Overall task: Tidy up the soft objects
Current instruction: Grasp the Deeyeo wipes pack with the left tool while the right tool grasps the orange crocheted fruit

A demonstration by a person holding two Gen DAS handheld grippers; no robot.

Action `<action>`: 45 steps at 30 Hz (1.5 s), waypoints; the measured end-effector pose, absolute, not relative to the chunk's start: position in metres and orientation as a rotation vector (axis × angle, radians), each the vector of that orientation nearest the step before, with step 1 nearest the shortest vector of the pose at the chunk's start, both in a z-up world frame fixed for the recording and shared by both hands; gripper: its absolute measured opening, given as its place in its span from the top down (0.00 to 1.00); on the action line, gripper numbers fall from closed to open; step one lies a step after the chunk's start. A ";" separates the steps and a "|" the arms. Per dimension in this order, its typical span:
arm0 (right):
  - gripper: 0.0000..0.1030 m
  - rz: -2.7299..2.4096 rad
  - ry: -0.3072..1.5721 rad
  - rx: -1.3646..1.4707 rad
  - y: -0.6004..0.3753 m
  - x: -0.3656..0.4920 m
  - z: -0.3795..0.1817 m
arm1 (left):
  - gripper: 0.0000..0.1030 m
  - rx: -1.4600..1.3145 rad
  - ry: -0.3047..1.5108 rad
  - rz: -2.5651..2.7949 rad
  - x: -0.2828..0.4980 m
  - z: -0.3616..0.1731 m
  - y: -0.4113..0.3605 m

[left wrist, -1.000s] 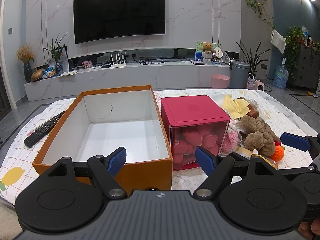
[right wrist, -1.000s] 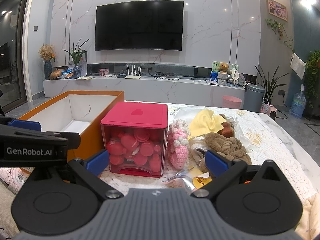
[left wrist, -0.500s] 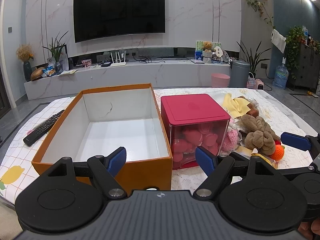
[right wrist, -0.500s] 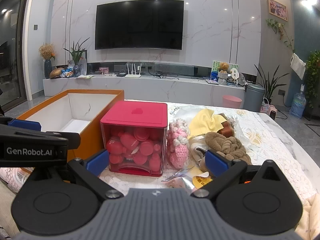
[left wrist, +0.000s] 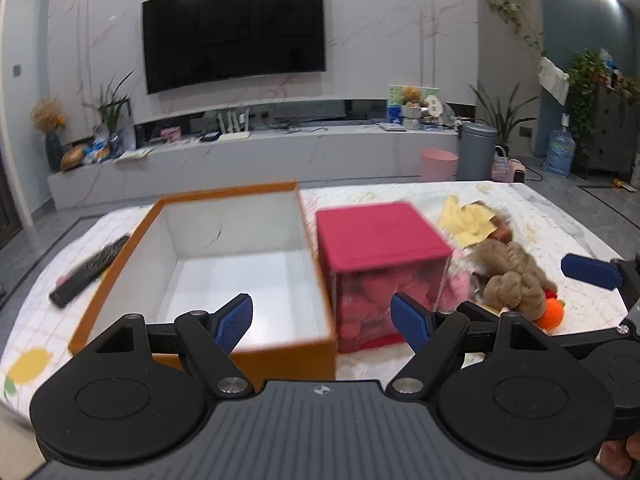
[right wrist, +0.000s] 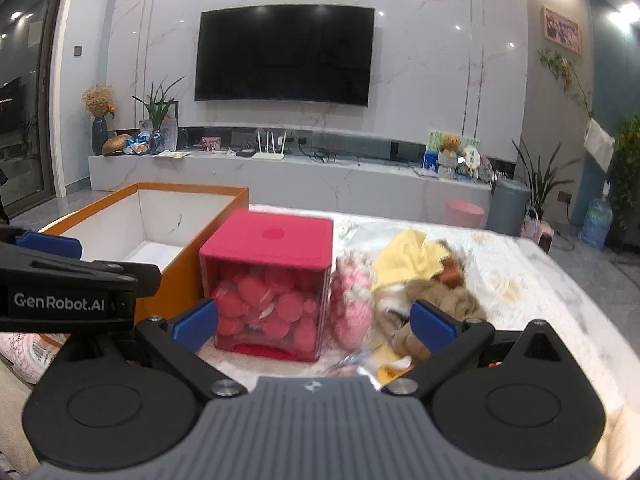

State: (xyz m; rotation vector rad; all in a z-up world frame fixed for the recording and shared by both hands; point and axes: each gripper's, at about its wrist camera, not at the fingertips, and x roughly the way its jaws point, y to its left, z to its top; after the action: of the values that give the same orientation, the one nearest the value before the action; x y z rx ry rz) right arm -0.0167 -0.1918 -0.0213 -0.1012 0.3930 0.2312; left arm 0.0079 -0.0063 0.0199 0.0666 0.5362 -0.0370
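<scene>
An empty orange box (left wrist: 208, 280) (right wrist: 132, 232) with a white inside stands on the table, left of a clear cube with a red lid (left wrist: 380, 240) (right wrist: 272, 280) full of pink pieces. Right of the cube lies a heap of soft things: a pink knitted toy (right wrist: 352, 304), a brown plush (left wrist: 514, 276) (right wrist: 440, 304), a yellow cloth (left wrist: 464, 220) (right wrist: 408, 256) and an orange knitted ball (left wrist: 550, 314). My left gripper (left wrist: 322, 320) hangs open in front of the box and cube. My right gripper (right wrist: 314, 322) is open before the cube and pink toy, holding nothing.
A black remote (left wrist: 90, 270) lies left of the orange box. The table (left wrist: 520, 208) carries a patterned cloth. Behind it run a long white TV bench (left wrist: 256, 160), a wall TV (left wrist: 234, 28), a pink bin (left wrist: 438, 164) and a grey bin (left wrist: 476, 150).
Both grippers have risen and moved a little forward, so the box and cube sit lower in both views. Both stay open and nothing on the table has moved.
</scene>
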 end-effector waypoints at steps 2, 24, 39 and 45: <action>0.03 0.230 0.391 -0.110 -0.199 -0.010 -0.010 | 0.10 0.091 0.520 -0.057 0.015 0.033 -0.015; 0.36 0.132 0.911 -0.009 -0.351 0.110 -0.073 | 0.10 0.055 0.884 -0.340 0.093 -0.037 -0.141; 0.40 0.237 0.915 0.063 -0.350 0.136 -0.098 | 0.07 0.018 0.982 -0.157 0.121 -0.083 -0.185; 0.54 0.270 0.947 0.183 -0.362 0.139 -0.105 | 0.00 -0.021 0.982 -0.090 0.128 -0.096 -0.191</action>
State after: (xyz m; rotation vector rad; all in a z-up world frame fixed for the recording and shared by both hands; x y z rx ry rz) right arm 0.1389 -0.3615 -0.1055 0.1829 0.9469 0.2703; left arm 0.1282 -0.1907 -0.0956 -0.0209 0.9820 -0.0904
